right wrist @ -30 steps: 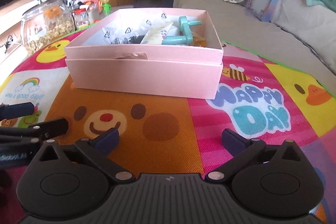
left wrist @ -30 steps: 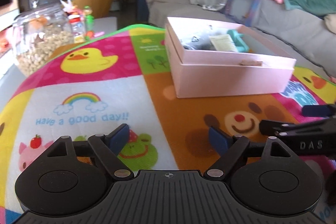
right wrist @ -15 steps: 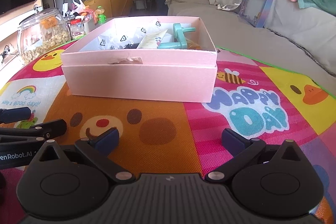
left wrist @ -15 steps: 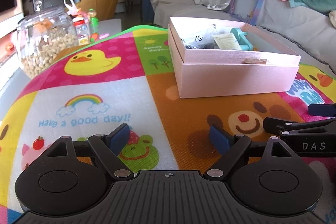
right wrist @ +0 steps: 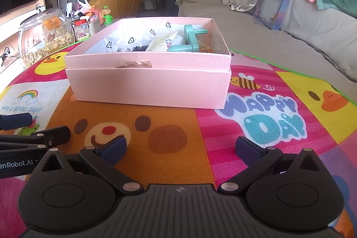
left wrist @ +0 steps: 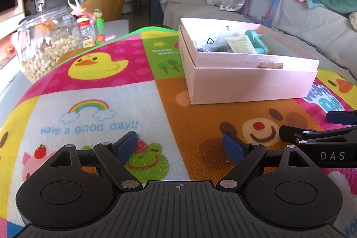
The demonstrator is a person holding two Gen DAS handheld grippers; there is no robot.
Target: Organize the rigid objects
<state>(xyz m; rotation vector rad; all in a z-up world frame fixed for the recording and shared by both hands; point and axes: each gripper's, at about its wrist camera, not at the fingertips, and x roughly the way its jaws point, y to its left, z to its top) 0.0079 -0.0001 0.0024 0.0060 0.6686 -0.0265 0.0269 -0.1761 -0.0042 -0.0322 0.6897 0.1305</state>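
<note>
At twelve o'clock from the right gripper, the pink box on the mat already holds the teal handle and bagged parts. Both it and the left gripper hover wide apart, empty; sorting seems finished or paused, so the next move is likely finding any leftover piece.

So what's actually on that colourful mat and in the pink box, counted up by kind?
Pink box: 1
Teal plastic crank handle: 1, inside the box
Paper leaflet: 1, inside the box
Clear plastic bags: 4 recycling marks visible; exact bag count unclear
Hand-held tools: 2, left tool and right tool, both open and empty
Total: 9
</note>
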